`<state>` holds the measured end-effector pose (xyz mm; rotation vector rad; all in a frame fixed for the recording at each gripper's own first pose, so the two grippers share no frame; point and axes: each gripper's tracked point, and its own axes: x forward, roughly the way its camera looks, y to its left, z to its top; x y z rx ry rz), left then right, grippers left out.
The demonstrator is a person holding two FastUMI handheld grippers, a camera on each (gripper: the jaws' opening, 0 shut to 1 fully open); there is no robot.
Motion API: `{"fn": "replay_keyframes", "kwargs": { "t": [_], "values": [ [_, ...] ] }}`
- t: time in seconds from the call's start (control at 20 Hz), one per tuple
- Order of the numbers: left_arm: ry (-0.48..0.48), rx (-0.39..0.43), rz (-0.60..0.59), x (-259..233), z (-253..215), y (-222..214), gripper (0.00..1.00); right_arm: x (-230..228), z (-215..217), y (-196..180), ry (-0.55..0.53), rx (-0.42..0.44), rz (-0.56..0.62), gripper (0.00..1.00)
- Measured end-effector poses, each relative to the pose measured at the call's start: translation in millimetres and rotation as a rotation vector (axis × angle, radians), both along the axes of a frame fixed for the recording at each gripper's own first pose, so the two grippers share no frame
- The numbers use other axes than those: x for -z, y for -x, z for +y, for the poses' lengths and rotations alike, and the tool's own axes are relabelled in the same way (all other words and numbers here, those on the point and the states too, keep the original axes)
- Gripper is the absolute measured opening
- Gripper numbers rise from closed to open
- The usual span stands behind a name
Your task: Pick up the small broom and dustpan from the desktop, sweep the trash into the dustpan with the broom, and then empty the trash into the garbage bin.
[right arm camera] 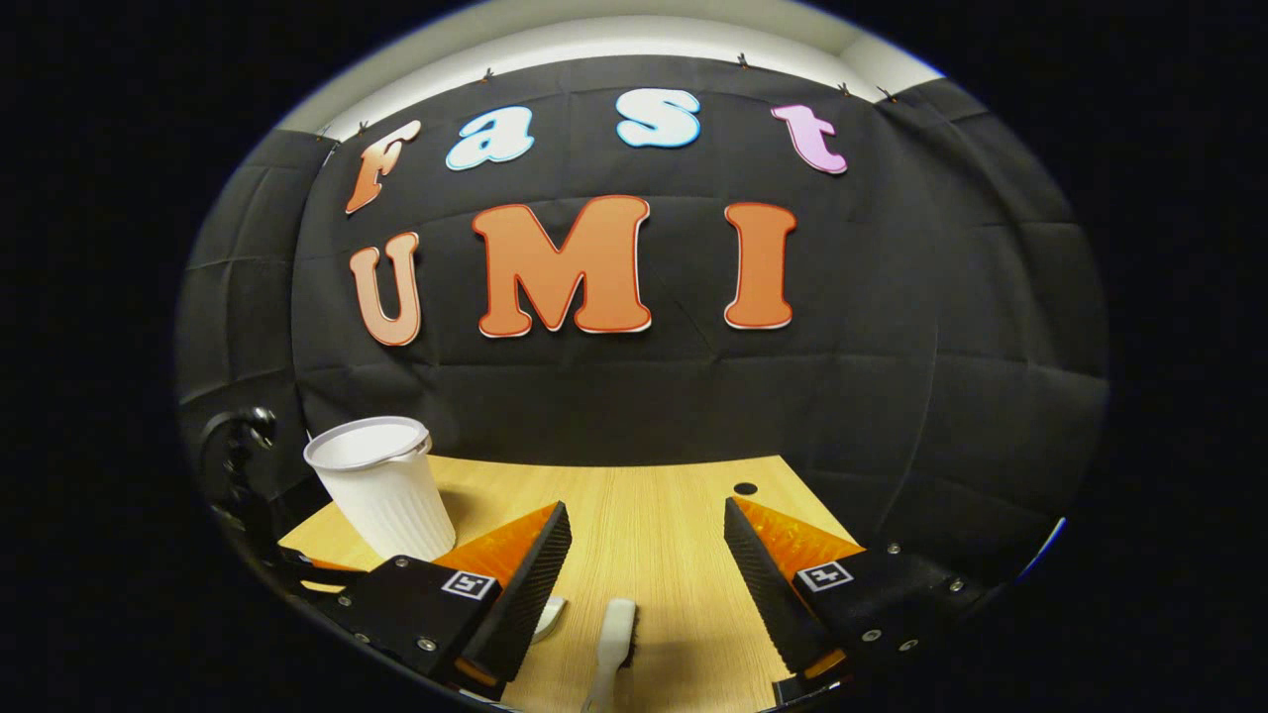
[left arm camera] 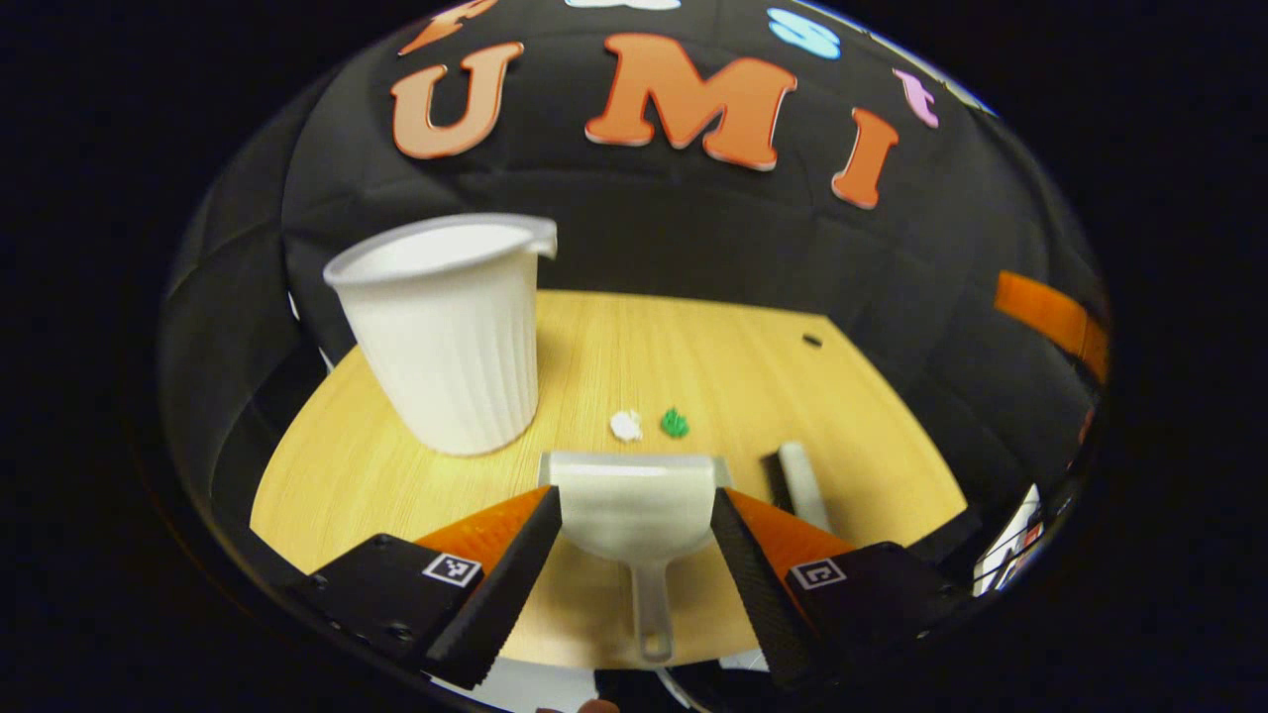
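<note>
A white dustpan (left arm camera: 634, 510) lies on the wooden desktop (left arm camera: 634, 347), handle toward the camera, between the spread fingers of my open left gripper (left arm camera: 636, 500), which hovers above it. Beyond the pan's lip sit a white scrap (left arm camera: 625, 426) and a green scrap (left arm camera: 675, 424). The small white broom (left arm camera: 800, 483) lies just right of the pan. In the right gripper view the broom (right arm camera: 612, 639) lies on the desktop (right arm camera: 654, 515) below and between the fingers of my open right gripper (right arm camera: 646, 520). A white ribbed cup-shaped garbage bin (left arm camera: 451, 332) stands at the left, upright (right arm camera: 381, 487).
A small dark hole (left arm camera: 811, 341) marks the desktop at the far right, also visible as a hole (right arm camera: 745, 488) in the right gripper view. The black cloth wall rises close behind the desk. A dark stand (right arm camera: 238, 465) sits left of the bin.
</note>
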<state>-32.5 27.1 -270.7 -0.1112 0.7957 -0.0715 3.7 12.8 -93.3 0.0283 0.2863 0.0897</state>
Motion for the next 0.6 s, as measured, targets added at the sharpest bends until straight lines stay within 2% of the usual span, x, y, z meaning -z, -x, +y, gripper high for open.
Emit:
{"fn": "replay_keyframes", "kwargs": {
  "t": [0.2,0.6],
  "values": [
    [-0.017,0.040,0.166,53,-13,1,0.98,16,-29,3,-0.006,0.030,0.040,0.94],
    [-0.039,0.069,0.434,67,-12,12,0.99,33,-74,1,-0.019,0.072,0.080,0.94]
  ]
}}
